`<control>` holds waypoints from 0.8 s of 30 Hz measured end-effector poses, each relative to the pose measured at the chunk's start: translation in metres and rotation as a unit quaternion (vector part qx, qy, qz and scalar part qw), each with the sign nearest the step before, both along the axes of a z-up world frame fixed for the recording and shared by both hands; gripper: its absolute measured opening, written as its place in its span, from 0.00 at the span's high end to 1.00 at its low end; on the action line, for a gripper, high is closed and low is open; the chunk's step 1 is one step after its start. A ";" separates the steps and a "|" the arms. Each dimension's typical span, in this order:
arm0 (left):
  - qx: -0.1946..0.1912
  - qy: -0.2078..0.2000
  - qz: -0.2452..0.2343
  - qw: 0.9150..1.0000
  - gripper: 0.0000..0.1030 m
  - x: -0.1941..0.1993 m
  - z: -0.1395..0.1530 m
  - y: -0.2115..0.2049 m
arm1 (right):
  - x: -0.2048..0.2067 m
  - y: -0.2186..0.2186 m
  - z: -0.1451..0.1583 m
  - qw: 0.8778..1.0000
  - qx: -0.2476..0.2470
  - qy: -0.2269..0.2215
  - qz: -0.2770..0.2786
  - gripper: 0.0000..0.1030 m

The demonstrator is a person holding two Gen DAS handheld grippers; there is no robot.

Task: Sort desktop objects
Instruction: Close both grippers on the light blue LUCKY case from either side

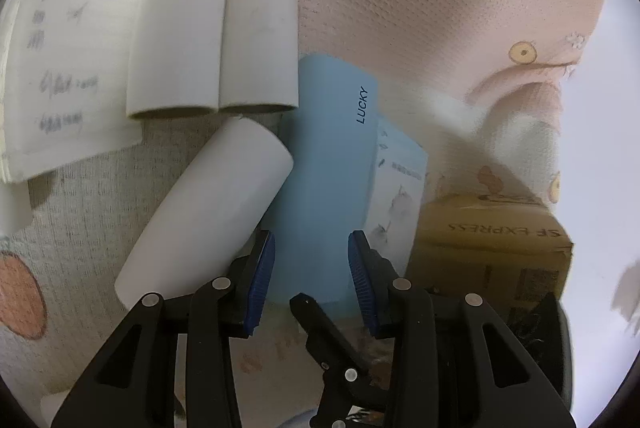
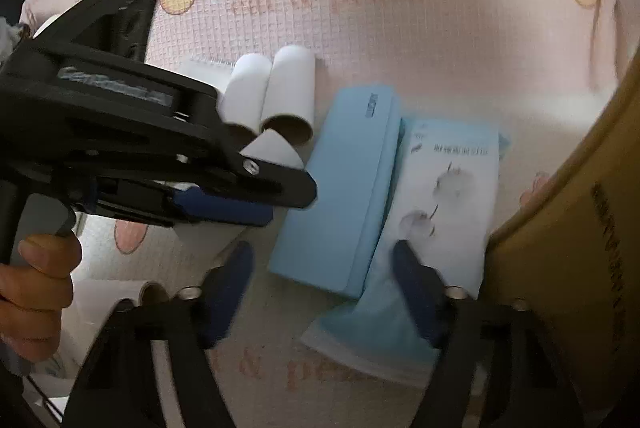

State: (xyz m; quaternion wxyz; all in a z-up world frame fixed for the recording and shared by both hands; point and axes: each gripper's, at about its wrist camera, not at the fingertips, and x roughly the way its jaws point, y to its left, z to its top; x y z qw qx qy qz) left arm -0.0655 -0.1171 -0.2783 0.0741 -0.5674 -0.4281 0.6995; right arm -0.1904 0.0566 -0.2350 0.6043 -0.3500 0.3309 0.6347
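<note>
A light blue box marked LUCKY [image 1: 324,163] lies on the pink cartoon cloth, also in the right wrist view [image 2: 344,187]. My left gripper [image 1: 311,268] is open, its blue pads either side of the box's near end; it shows from the side in the right wrist view [image 2: 240,203]. Two white tubes [image 1: 216,31] lie side by side beyond, a third tube [image 1: 208,216] lies slanted at the left. A blue-and-white packet [image 2: 444,195] lies right of the box. My right gripper [image 2: 320,284] is open above the box's near end and the packet.
A brown SF EXPRESS carton [image 1: 492,248] stands at the right, close to the right gripper [image 2: 568,260]. A white paper pad with writing [image 1: 60,47] lies at the left. Another tube end [image 2: 152,294] shows near my hand.
</note>
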 end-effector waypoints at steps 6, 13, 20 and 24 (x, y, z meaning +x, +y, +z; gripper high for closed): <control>-0.018 0.003 -0.003 1.000 0.61 -0.001 0.000 0.004 | -0.004 0.012 -0.003 0.999 -0.004 -0.025 0.021 0.56; -0.031 0.003 -0.008 0.999 0.61 -0.006 0.001 0.006 | 0.010 0.020 -0.008 0.999 -0.021 0.013 0.030 0.56; -0.042 0.003 -0.005 0.999 0.64 0.001 0.002 0.008 | 0.012 0.012 -0.007 0.999 -0.018 0.016 0.046 0.55; -0.036 0.009 0.012 0.999 0.64 0.018 -0.001 0.006 | 0.010 -0.001 -0.006 0.997 -0.016 0.015 0.067 0.55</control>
